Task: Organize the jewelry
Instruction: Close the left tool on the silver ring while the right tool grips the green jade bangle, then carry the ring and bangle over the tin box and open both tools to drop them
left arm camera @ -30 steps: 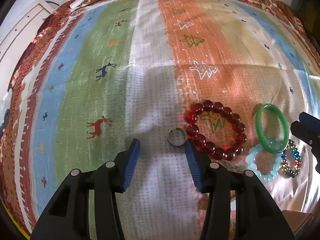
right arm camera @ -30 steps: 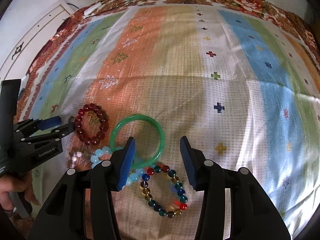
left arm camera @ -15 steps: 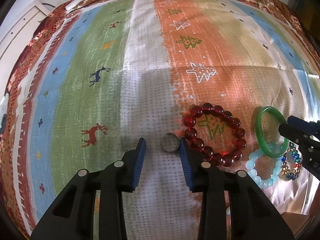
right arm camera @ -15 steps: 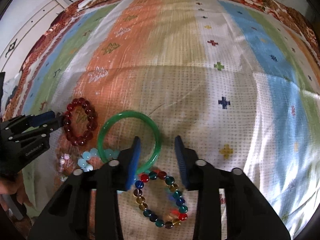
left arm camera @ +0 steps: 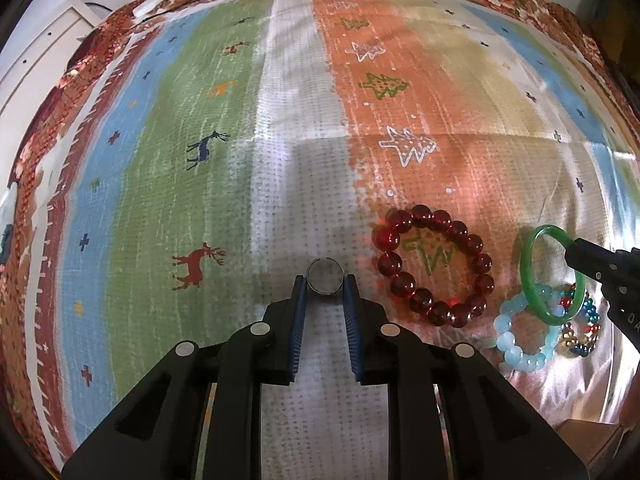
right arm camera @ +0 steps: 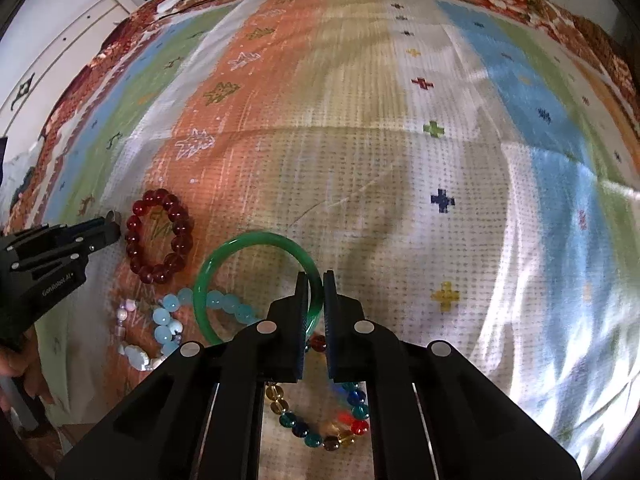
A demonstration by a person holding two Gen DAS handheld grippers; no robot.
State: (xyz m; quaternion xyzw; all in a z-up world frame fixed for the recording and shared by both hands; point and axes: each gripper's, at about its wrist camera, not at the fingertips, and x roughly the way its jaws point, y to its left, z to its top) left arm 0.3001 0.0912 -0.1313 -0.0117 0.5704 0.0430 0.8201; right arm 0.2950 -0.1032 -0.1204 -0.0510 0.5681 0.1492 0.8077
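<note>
1. We see the left gripper (left arm camera: 325, 280) angled steeply down at the patterned cloth (left arm camera: 296, 128). Its jaws have just been closing and now stand narrow, the blue pads pressing either side of the small silver ring (left arm camera: 325, 278), which sits upright between the tips on the cloth's white stripe.
2. We see the right gripper (right arm camera: 316, 284) tilted down at much the same steep angle. Its jaws have just been closing and are now drawn nearly together on the rim of the green bangle (right arm camera: 224, 264), which is pinched at its right side and tilted, its left side raised over the pale blue bead bracelet (right arm camera: 168, 320).
3. In the right wrist view a hand (right arm camera: 24, 372) holding the left gripper's handle shows at the left edge of the frame.
4. The red bead bracelet (left arm camera: 434, 264) lies flat on the orange stripe, just to the right of the ring and apart from it.
5. The multicoloured bead bracelet (right arm camera: 320, 432) lies under the right gripper's fingers, near the cloth's near edge, beside the pale blue one.
6. A smaller strand of pale pink and white beads (right arm camera: 128, 336) lies left of the pale blue bracelet.
</note>
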